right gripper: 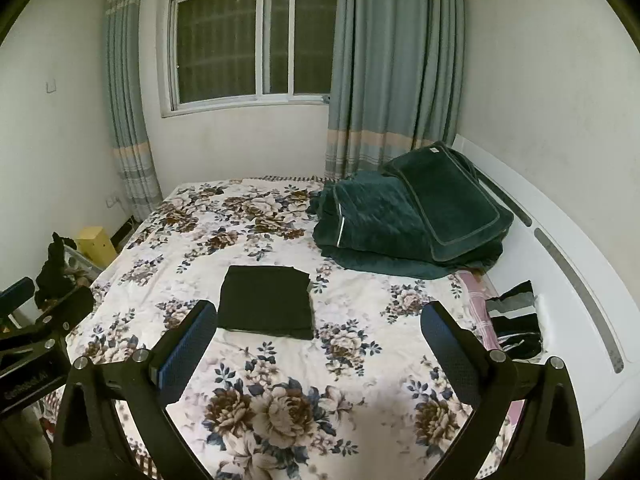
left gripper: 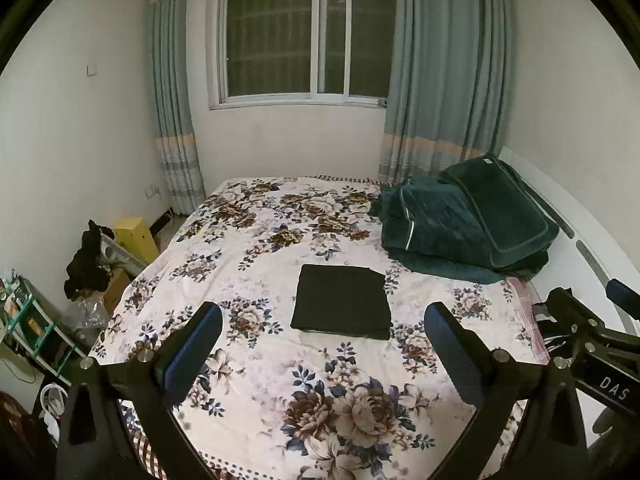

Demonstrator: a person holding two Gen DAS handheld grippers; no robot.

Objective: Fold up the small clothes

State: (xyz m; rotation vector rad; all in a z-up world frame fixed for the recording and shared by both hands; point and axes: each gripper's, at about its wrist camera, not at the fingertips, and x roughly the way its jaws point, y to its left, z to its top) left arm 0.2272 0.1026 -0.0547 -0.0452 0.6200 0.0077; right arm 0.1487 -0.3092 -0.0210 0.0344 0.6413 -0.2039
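A dark folded garment (left gripper: pixel 342 302) lies flat as a neat rectangle on the floral bedspread (left gripper: pixel 280 248), just below the centre of the left wrist frame and left of centre in the right wrist frame (right gripper: pixel 266 304). Nothing touches it.

The left gripper (left gripper: pixel 323 322) fills the bottom of its own view, released, its two blue-padded fingers (left gripper: pixel 196 344) spread wide and holding nothing; the garment shows between them, farther up the bed. The right gripper (right gripper: pixel 319 322) stands the same way in its view, fingers (right gripper: pixel 450 344) wide apart and empty, with the garment beside the tip of its left-hand finger in the picture. Each gripper also shows at the edge of the other's frame: the right one at lower right of the left view, the left one at lower left of the right view.

Toward the upper right of the bedspread sits a heap of dark green quilted bedding (left gripper: pixel 468 228), against a white headboard (right gripper: pixel 568 248). A small pile of dark and striped clothes (right gripper: pixel 516 320) lies at the right edge of the bed. Behind the bed are a window (left gripper: pixel 304 40) and blue-grey curtains (left gripper: pixel 444 80); a yellow box (left gripper: pixel 136 236) and clutter stand at the left.
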